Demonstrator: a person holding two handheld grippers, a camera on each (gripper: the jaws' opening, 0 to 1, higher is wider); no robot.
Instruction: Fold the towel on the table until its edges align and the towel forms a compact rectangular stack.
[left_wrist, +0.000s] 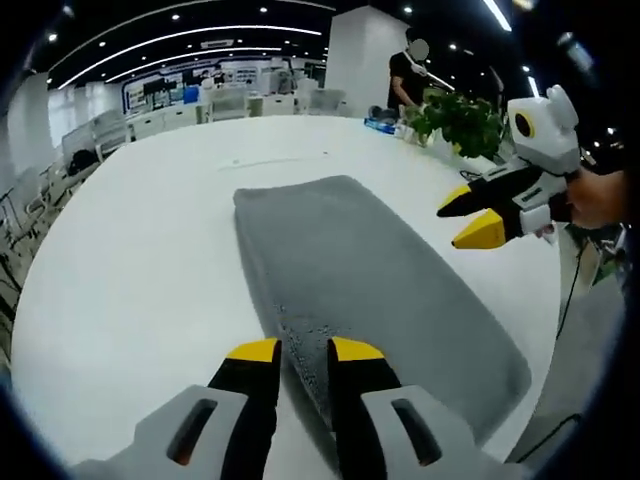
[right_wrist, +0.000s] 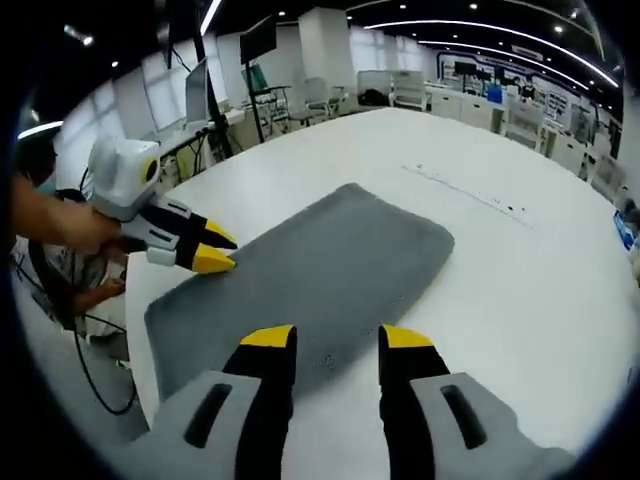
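A grey towel (left_wrist: 370, 270) lies flat as a long rectangle on the white table (left_wrist: 140, 260). In the left gripper view my left gripper (left_wrist: 305, 350) is open over the towel's near end, with the towel's left edge running down between its yellow fingertips. My right gripper (left_wrist: 468, 215) comes in from the right, open, hovering by the towel's right long edge. In the right gripper view, my right gripper (right_wrist: 335, 338) stands wide open above the long edge of the towel (right_wrist: 320, 270). The left gripper (right_wrist: 218, 250), held by a hand, hovers at the opposite edge.
A potted green plant (left_wrist: 462, 120) and small items stand at the table's far edge, with a person behind them. The table's rim (right_wrist: 135, 330) runs close to the towel's end, a cable hanging below it. Desks and chairs fill the room beyond.
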